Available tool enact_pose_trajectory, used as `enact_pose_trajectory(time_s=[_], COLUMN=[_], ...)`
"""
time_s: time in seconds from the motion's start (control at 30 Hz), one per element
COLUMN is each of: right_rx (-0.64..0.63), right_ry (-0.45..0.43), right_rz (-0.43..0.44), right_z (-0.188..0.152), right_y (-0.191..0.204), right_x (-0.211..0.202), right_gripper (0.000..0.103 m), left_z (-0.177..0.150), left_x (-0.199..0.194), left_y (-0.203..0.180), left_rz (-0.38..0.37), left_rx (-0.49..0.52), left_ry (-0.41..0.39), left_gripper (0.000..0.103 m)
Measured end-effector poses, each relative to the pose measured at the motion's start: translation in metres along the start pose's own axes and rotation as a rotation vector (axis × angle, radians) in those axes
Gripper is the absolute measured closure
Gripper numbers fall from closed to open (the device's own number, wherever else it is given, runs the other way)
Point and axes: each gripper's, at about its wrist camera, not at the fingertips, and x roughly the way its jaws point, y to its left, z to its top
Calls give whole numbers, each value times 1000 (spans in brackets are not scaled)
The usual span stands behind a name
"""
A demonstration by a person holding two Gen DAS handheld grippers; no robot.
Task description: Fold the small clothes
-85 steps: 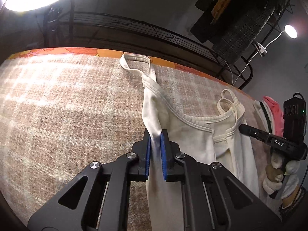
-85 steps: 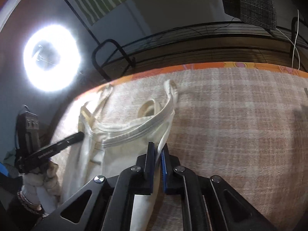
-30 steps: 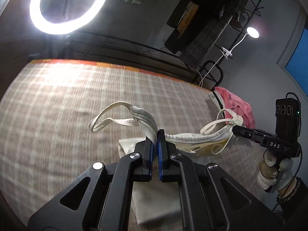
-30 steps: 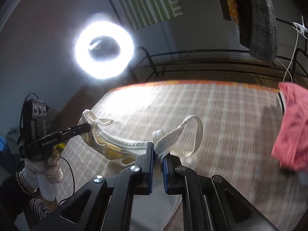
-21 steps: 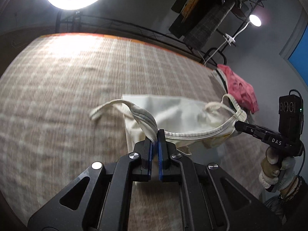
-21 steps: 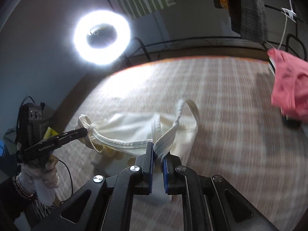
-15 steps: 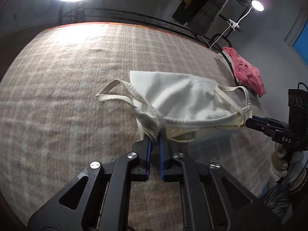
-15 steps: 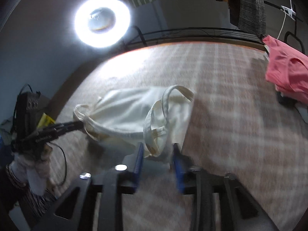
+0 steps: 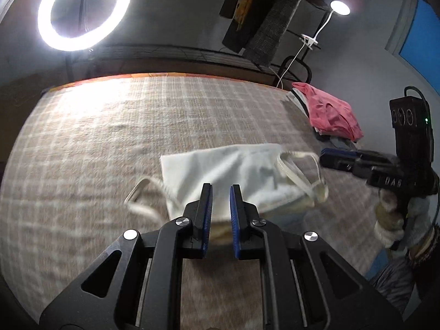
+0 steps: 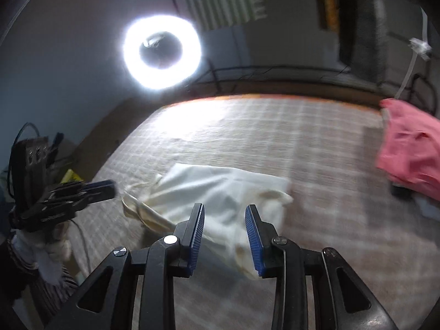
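A: Where is the cream cotton tank top with the thin shoulder straps?

B: It lies folded over on the brown-and-white checked woven blanket, roughly mid-surface. One strap loops out onto the blanket at its left in the left wrist view; the others bunch at its right end, near the tip of the other tool.

A: What about the left gripper?

B: Its blue-padded jaws stand a narrow gap apart. The cloth's near edge shows through that gap, but the pads do not press on it, so it holds nothing.

A: And the right gripper?

B: Wider apart, though its jaws are closing a little at this moment. The cream cloth lies on the blanket beyond and below them; nothing is pinched.

A: Anything else on the blanket?

B: A crumpled pink garment sits at the right edge, well apart from the top. A glowing white ring light stands behind the far edge. Gloved hands grip both tool handles.
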Motion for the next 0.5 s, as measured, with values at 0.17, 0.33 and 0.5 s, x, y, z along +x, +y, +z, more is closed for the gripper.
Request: enact_pose_trajectory(time_s=[0.17,0.33,0.5], right_rx=[11,55,75], right_ry=[114,220,262], right_rz=[-58,-77,-47], right_z=[15,-16,-69], right_y=[3,-9,-12], right_x=[53,65,46], right_gripper=[74,74,77], left_z=[14,-24,-68], left_x=[62,63,35], left_y=[17,22,23], left_rz=[1,9,18], left_rx=[-53,-31,4], left_ry=[168,245,255], left_gripper=[93,93,93])
